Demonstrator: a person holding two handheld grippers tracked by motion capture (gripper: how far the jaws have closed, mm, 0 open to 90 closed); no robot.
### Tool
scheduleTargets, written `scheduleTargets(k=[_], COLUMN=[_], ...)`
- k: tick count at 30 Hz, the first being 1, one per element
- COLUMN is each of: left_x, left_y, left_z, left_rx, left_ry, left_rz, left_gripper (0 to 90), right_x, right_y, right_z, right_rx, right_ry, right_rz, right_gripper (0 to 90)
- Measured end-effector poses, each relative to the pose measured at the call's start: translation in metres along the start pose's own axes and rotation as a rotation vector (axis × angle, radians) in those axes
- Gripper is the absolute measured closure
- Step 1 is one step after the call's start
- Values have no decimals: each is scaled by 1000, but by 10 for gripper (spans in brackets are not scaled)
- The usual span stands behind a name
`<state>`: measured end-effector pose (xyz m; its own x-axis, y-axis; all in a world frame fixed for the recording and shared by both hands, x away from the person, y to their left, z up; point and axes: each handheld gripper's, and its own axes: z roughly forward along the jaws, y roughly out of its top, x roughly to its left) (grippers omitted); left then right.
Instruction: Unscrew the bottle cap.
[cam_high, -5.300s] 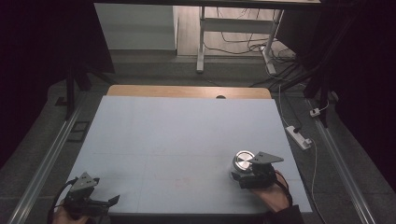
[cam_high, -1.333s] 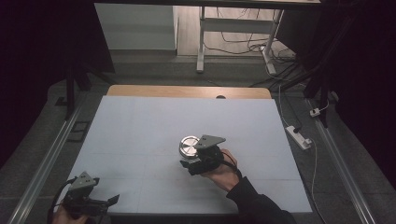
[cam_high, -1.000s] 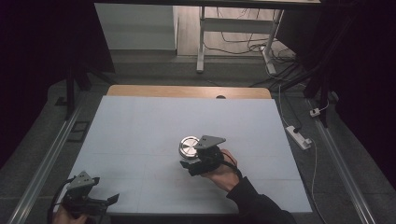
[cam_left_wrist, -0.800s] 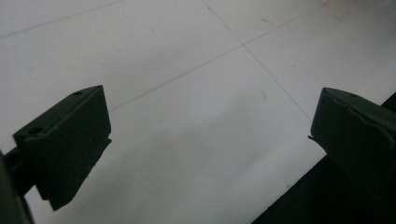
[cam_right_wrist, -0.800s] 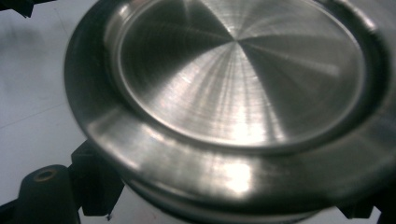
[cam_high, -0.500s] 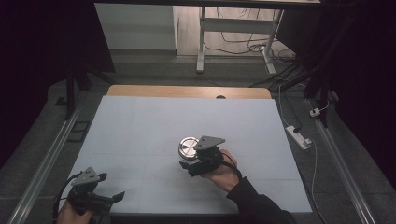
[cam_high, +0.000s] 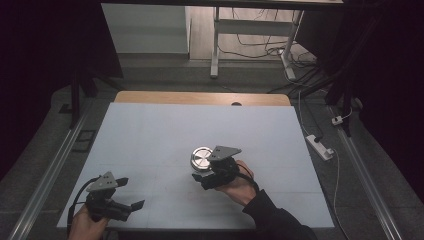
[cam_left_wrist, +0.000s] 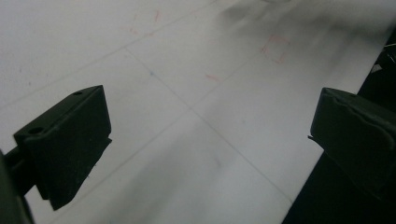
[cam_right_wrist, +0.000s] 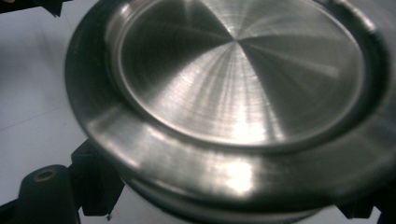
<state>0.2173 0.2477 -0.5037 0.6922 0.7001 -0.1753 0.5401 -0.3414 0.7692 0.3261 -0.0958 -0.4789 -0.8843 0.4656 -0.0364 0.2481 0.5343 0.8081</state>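
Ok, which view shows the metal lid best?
The right gripper view: the metal lid sits close up, its brushed top and rim sharp, between the right gripper's jaws. The high view shows it small at the right gripper. The left gripper view looks at bare table.

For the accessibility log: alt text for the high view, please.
A person's right gripper grips a round metal container near the middle of a white table. The left gripper, jaws open and empty, is at the near-left corner.

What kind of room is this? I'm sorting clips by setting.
Probably a lab or recording workspace: a bare white table, loose cables across the floor behind it, and a power strip beside it.
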Motion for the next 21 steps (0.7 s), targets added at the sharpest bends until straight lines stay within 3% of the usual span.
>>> scheduleTargets(k=[6,9,12,21], left_x=[-3,-3,-3,-8], left_y=[15,24,36,66], left_z=[11,17,23,39], left_rx=[0,-9,12,4], left_ry=[12,-2,-30,-55], left_rz=[56,72,73,152], left_gripper=[0,0,0,0], right_x=[1,2,2,2], right_y=[0,0,0,0], right_z=[1,2,2,1], right_rx=[-1,-1,-2,-3], right_ry=[5,8,9,7], right_rz=[-5,-5,-9,-12], right_gripper=[147,147,147,147])
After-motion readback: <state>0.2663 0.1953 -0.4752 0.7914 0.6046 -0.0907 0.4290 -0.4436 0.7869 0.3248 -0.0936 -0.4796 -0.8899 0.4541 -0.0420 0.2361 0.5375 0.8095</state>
